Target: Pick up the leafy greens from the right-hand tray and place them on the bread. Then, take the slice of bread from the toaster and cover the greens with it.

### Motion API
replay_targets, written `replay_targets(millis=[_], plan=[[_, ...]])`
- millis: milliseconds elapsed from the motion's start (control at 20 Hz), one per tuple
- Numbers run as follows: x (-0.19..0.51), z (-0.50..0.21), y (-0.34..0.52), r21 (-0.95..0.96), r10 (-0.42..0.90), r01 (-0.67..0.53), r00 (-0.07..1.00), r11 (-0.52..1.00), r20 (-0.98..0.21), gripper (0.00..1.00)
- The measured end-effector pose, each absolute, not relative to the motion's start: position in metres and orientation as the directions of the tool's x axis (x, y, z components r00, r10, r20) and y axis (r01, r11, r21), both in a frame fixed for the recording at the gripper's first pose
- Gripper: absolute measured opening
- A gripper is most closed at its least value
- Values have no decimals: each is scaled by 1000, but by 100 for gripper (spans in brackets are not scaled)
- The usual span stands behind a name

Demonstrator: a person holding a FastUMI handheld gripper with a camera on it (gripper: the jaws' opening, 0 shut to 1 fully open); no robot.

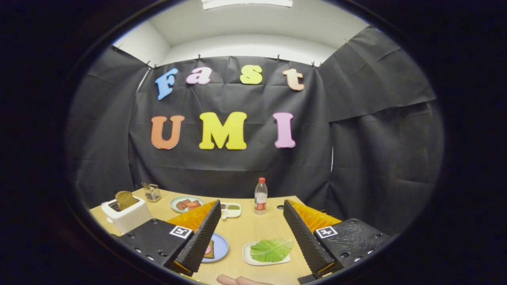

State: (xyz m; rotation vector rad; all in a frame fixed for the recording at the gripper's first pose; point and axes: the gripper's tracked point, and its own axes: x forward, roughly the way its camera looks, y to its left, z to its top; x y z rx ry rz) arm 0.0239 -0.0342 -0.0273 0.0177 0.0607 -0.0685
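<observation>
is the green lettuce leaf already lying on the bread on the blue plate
No, the green lettuce leaf lies on its white tray, between the open gripper fingers.

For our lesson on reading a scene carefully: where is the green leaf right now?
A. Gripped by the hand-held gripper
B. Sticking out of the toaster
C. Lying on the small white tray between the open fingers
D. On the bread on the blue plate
C: the green leaf lies on the white tray, and the hand-held gripper is open, touching nothing.

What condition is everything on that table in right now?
gripper: open, holding nothing
lettuce leaf: lying on its white tray, untouched
toaster: bread slice sticking up from it
blue plate: bread on it, partly hidden
bottle: upright, capped
</observation>
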Motion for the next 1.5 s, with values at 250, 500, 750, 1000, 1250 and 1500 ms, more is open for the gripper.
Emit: replay_targets(millis=[250,500,750,1000,1250,1500], plan=[[72,-75,-73,6,-117,119,980,993,-164,97],[130,-153,-121,-52,-178,171,927,984,-329,97],[157,-221,-150,-85,-187,166,866,982,-464,97],[162,-274,-160,-20,-150,171,795,985,-588,96],[164,-303,-153,-14,-106,128,745,992,-658,96],[170,-298,-154,-63,-123,109,752,992,-647,69]])
